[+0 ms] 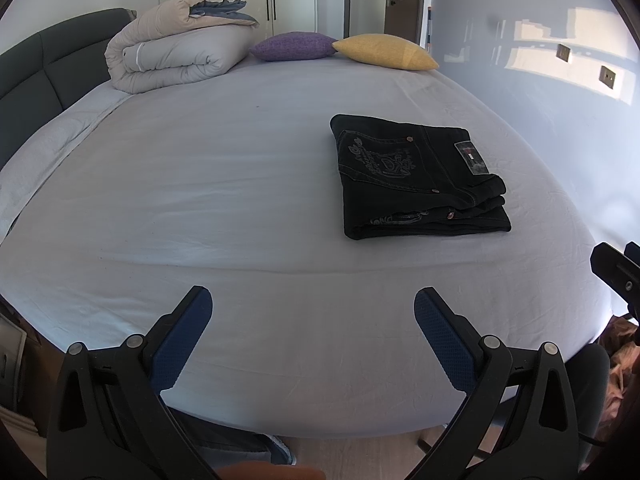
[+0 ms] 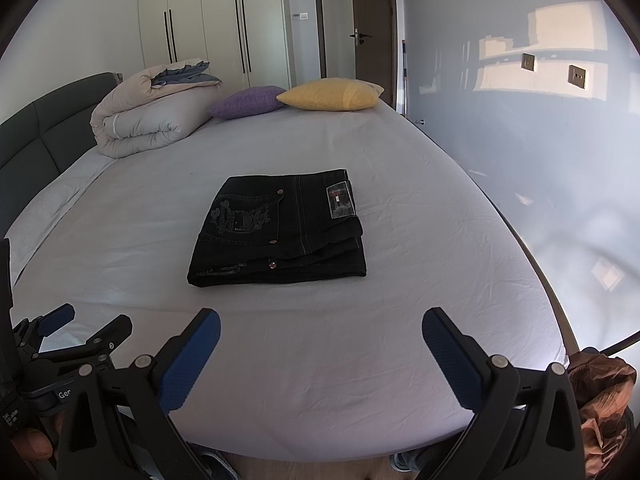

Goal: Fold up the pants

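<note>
Pants lay fully folded mid-bed; left gripper and right gripper, near bed's foot edge, jaws wide, empty; folding judged finished, only withdrawal remaining.

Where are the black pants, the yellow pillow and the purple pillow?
black pants [image 2: 276, 228], right wrist view, top folded layer.
yellow pillow [image 2: 330, 95], right wrist view, middle.
purple pillow [image 1: 294, 45], left wrist view, middle.

Left gripper at bottom of frame, jaws wide apart, holding nothing, over the bed. Black pants, folded into a compact stack (patch facing up), lie right of centre. Right gripper's tip at right edge.
</note>
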